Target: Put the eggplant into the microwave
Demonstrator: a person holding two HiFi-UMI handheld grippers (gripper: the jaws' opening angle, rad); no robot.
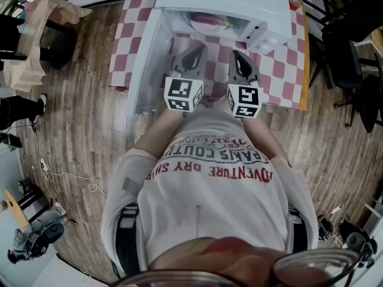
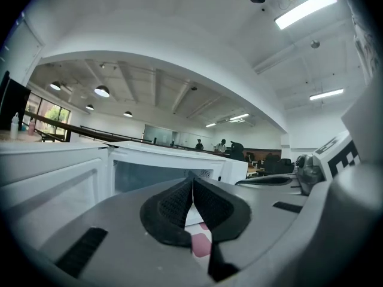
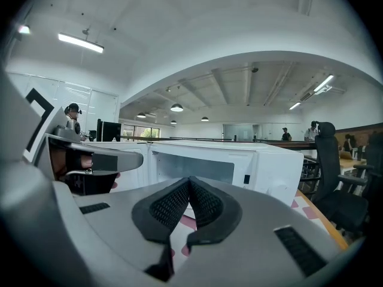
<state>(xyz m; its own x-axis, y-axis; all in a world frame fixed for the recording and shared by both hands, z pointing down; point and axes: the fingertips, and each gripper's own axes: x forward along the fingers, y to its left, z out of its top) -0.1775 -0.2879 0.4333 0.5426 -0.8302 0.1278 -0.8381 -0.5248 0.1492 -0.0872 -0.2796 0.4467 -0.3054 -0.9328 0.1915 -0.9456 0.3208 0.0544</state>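
A white microwave [image 1: 221, 5] stands on the table with its door [image 1: 143, 64] swung open to the left. Inside it a purple shape, apparently the eggplant [image 1: 206, 20], lies on a pale plate. My left gripper [image 1: 190, 55] and right gripper [image 1: 239, 58] hang side by side just in front of the opening, both shut with nothing between the pads. The left gripper view shows the left gripper [image 2: 192, 181] with pads pressed together before the microwave [image 2: 173, 169]. The right gripper view shows the same for the right gripper [image 3: 190, 181], facing the microwave [image 3: 239, 166]. The eggplant cannot be made out in either gripper view.
A red-and-white checkered cloth [image 1: 281, 70] covers the table, whose orange edge [image 1: 304, 52] runs down the right. Black office chairs [image 1: 353, 58] stand right of the table, one close by in the right gripper view [image 3: 335, 178]. A chair draped in beige cloth [image 1: 36, 28] stands far left.
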